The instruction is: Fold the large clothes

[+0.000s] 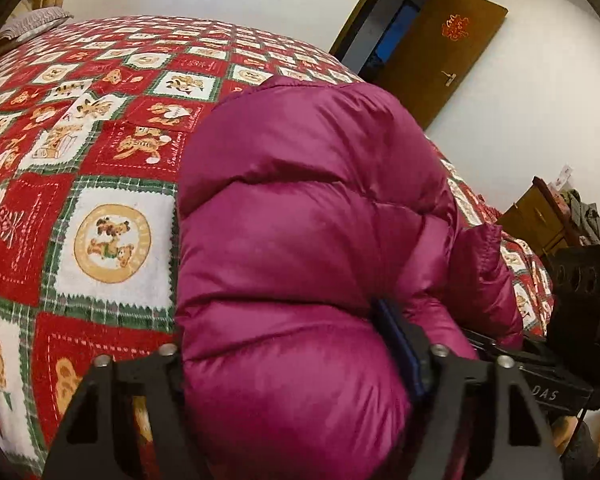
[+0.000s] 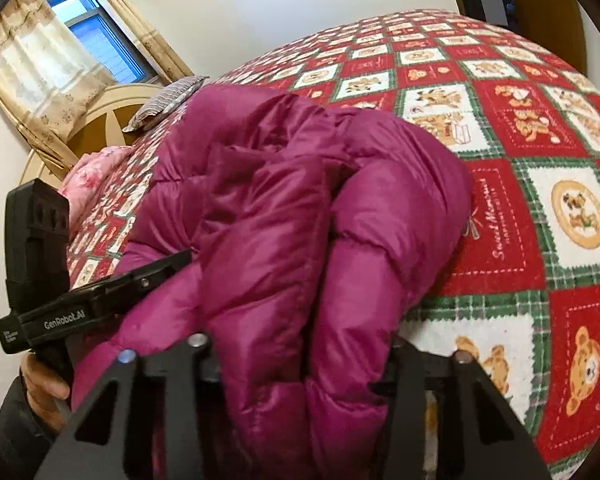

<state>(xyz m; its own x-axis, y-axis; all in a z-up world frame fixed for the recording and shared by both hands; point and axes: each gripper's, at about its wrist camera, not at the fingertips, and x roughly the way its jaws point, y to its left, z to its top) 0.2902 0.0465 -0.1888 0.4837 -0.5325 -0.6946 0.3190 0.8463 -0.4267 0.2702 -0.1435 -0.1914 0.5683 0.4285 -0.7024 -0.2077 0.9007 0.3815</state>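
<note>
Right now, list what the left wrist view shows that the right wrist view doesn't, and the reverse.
Left wrist view only: the open brown wooden door with its red ornament, and a brown wooden cabinet past the bed's far side.

Right wrist view only: the window with beige curtains, the cream headboard, pink floral bedding, and the person's hand holding the left claw's handle.

Both: the puffy magenta down jacket clamped between each claw's fingers, the red teddy-bear patchwork bedspread, and the striped grey pillow.
</note>
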